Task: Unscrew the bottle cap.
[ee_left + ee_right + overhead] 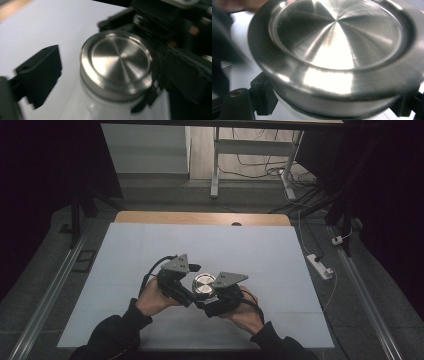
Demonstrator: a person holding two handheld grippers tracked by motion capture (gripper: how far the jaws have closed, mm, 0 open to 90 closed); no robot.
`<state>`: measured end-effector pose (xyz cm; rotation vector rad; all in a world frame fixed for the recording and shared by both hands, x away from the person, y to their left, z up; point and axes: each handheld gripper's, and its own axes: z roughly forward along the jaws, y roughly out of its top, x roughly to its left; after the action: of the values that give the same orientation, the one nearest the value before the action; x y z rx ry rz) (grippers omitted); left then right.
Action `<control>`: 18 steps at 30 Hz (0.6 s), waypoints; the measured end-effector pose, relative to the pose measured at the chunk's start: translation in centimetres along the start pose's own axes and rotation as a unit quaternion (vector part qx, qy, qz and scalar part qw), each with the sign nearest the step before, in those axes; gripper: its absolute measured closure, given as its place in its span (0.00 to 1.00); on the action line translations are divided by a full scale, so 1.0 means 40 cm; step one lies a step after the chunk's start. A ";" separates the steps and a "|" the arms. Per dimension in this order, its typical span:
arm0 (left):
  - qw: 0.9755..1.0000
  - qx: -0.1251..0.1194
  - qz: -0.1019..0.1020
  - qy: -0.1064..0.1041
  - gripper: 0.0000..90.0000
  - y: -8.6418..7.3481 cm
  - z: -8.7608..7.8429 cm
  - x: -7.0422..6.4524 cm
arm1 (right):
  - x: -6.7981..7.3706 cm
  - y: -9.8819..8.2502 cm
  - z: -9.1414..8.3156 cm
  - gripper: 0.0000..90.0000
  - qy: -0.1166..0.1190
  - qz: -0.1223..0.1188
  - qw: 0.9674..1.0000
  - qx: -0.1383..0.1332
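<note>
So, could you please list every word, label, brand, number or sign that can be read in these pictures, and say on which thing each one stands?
There are none to read.
Metal lid: plain brushed steel, no lettering or mark.
White container under the lid: no print on the part that shows; blurred.
Left gripper, right gripper: no readable label.
White table: no writing.

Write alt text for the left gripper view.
A white jar with a brushed metal lid stands on the white table, seen from close above. One black jaw of the left gripper sits clear of the lid at the left; the right gripper grips the jar's far side.
</note>
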<state>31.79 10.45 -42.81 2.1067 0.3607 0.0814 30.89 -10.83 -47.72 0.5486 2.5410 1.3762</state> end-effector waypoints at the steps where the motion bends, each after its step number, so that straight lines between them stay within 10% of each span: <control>1: 1.000 0.005 0.016 -0.017 0.03 -0.003 -0.014 0.006 | -0.001 0.001 -0.003 0.17 0.015 -0.004 1.000 0.000; 6: 0.993 0.018 0.073 -0.091 0.05 -0.015 -0.032 0.004 | 0.016 0.003 -0.006 0.17 0.099 -0.044 0.994 0.010; 12: 0.984 0.035 0.125 -0.121 0.15 -0.017 -0.014 -0.025 | 0.045 0.008 0.000 0.17 0.141 -0.076 0.987 0.015; 15: 0.987 0.027 0.125 -0.101 0.22 -0.014 -0.009 -0.032 | 0.044 0.008 -0.001 0.17 0.132 -0.075 0.988 0.014; 18: 0.994 0.022 0.090 -0.056 0.22 -0.008 0.003 -0.030 | 0.034 0.009 0.000 0.17 0.102 -0.063 0.993 0.013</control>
<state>30.58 10.15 -43.03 2.1723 0.1056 0.0599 29.74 -10.09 -47.42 0.2592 2.7015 1.4226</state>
